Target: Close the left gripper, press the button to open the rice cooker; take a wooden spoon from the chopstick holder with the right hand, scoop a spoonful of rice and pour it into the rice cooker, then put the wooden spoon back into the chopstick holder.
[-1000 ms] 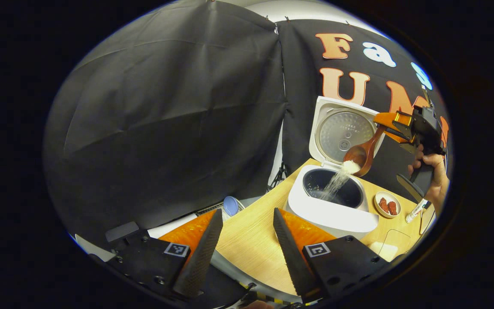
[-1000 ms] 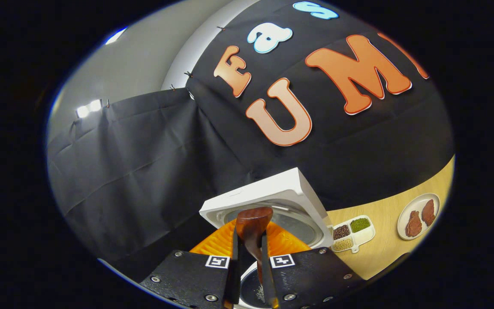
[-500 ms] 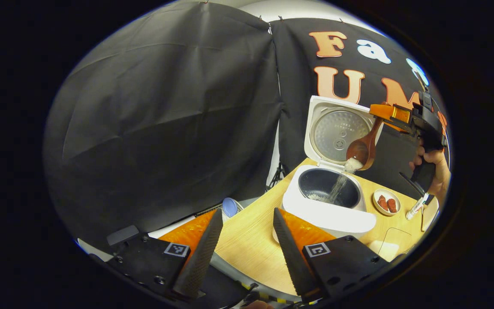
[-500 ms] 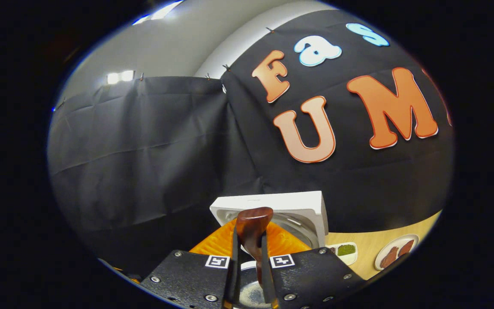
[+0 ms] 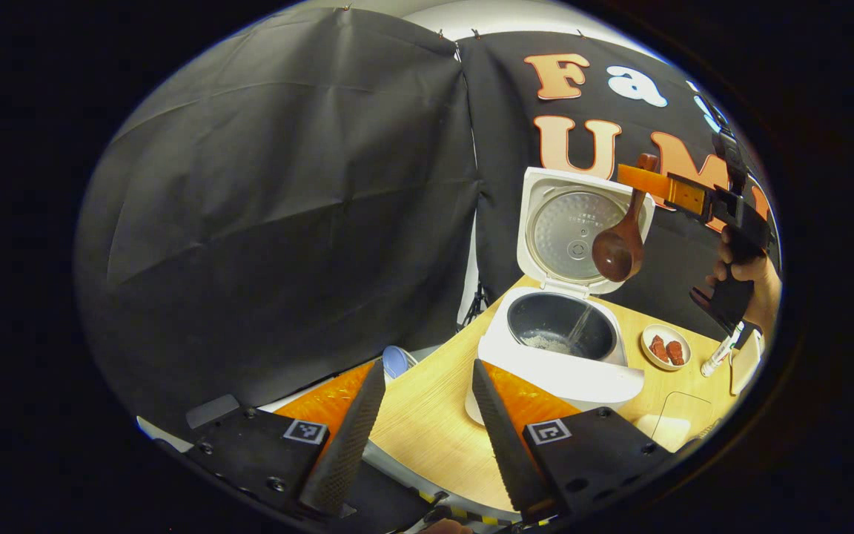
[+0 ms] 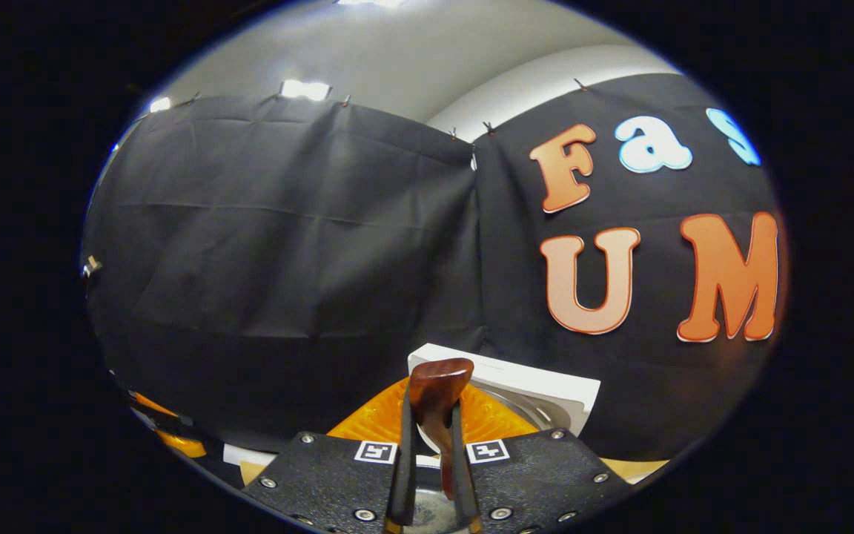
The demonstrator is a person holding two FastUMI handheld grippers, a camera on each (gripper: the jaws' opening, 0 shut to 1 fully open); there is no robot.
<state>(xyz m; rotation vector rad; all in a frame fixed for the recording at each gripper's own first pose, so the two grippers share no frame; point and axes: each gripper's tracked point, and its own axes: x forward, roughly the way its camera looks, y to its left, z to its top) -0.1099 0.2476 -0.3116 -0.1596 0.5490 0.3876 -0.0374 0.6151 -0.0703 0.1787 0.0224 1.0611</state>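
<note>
The white rice cooker (image 5: 557, 367) stands on the wooden table with its lid (image 5: 579, 226) raised; a little white rice (image 5: 545, 341) lies in the dark pot. Above the pot hangs the wooden spoon (image 5: 617, 251), bowl down and handle up, and the right gripper (image 5: 638, 174) is shut on its handle. In the right gripper view the spoon's handle end (image 6: 436, 377) sticks up between the closed fingers of the right gripper (image 6: 431, 406), with the lid's edge (image 6: 523, 382) behind. My left gripper (image 5: 428, 367) stands open and holds nothing, short of the cooker.
A small dish with red pieces (image 5: 666, 346) and a white pen (image 5: 722, 348) lie right of the cooker. A hand (image 5: 744, 268) holds the right gripper. A blue-topped object (image 5: 396, 361) sits past the table's left edge.
The spoon has swung from tipped and pouring to hanging bowl-down, and the rice stream has thinned out. The right gripper has risen and levelled; more rice lies in the pot.
</note>
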